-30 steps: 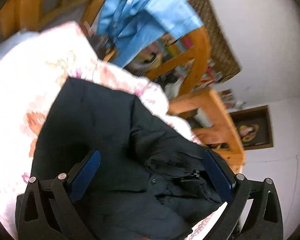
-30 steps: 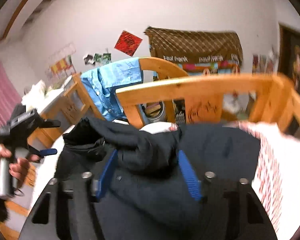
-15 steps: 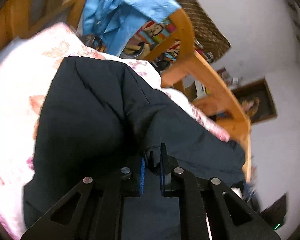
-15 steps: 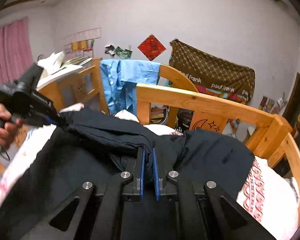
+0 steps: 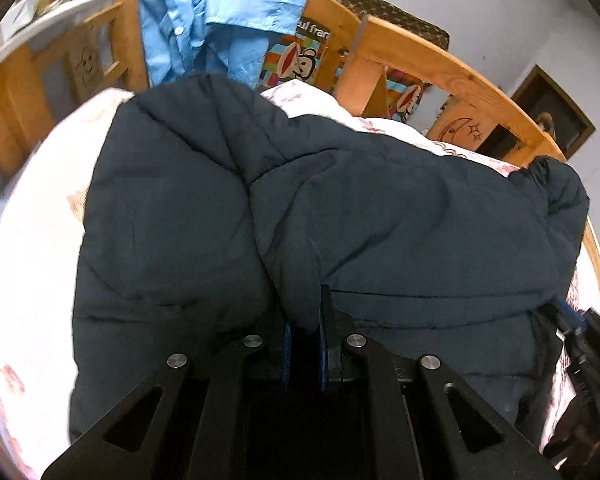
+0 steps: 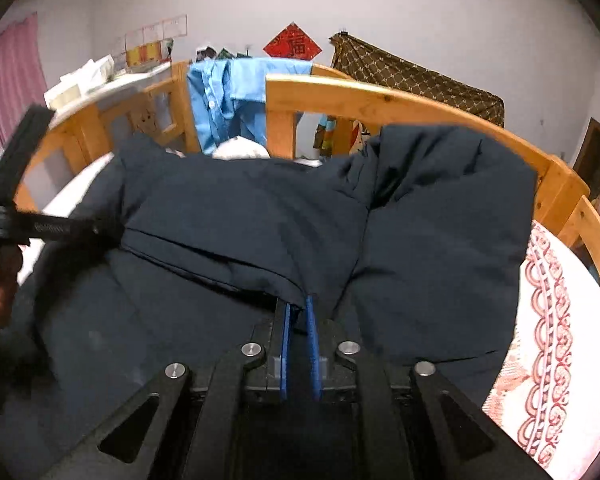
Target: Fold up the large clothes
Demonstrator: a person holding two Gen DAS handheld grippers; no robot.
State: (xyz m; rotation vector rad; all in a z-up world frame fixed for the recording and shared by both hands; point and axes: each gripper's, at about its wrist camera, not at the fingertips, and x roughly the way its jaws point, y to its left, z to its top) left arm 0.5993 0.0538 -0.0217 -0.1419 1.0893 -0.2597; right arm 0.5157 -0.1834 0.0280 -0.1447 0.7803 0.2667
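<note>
A large dark navy padded jacket (image 5: 340, 208) lies spread over the bed, and it also fills the right wrist view (image 6: 260, 216). My left gripper (image 5: 305, 320) is shut on a fold of the jacket's near edge. My right gripper (image 6: 298, 312) is shut on another fold of the same jacket. The left gripper also shows at the left of the right wrist view (image 6: 60, 226), pinching the jacket's edge. The right gripper shows at the lower right of the left wrist view (image 5: 572, 320).
The bed has a white floral sheet (image 5: 32, 240) and a red-patterned cover (image 6: 548, 340). A wooden bed rail (image 6: 380, 98) curves behind the jacket. A light blue shirt (image 5: 220, 24) hangs over the rail. A framed picture (image 6: 598, 176) hangs on the right wall.
Both grippers went from open around the jacket to shut on its folds. The jacket has since been drawn out flatter and wider across the bed.
</note>
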